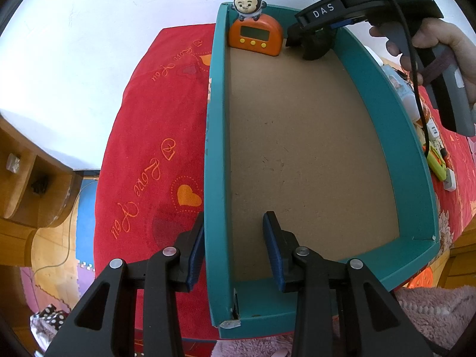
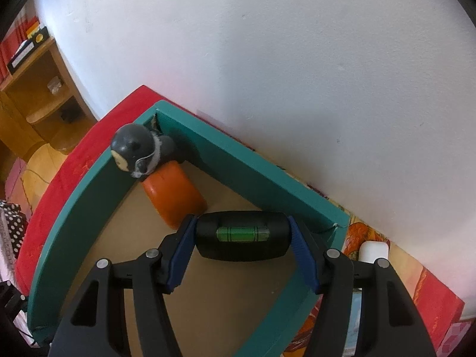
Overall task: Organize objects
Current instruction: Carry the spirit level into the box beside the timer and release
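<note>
A teal box (image 1: 215, 154) with a brown cardboard floor lies on a red blanket. An orange timer with a monkey head (image 1: 255, 32) stands in its far left corner; it also shows in the right wrist view (image 2: 175, 199). My left gripper (image 1: 233, 238) straddles the box's left wall, jaws open, one finger outside and one inside. My right gripper (image 2: 242, 239) is shut on a black spirit level with a green vial (image 2: 242, 235), held inside the box (image 2: 232, 160) near the far wall, beside the timer. From the left wrist view the right gripper (image 1: 309, 44) is at the far right corner.
The red blanket (image 1: 148, 136) covers the bed against a white wall. Small items, a green object (image 1: 435, 160) and a white adapter lie right of the box. A wooden shelf (image 2: 38, 89) stands at the left. A white object (image 2: 373, 251) lies outside the box's right corner.
</note>
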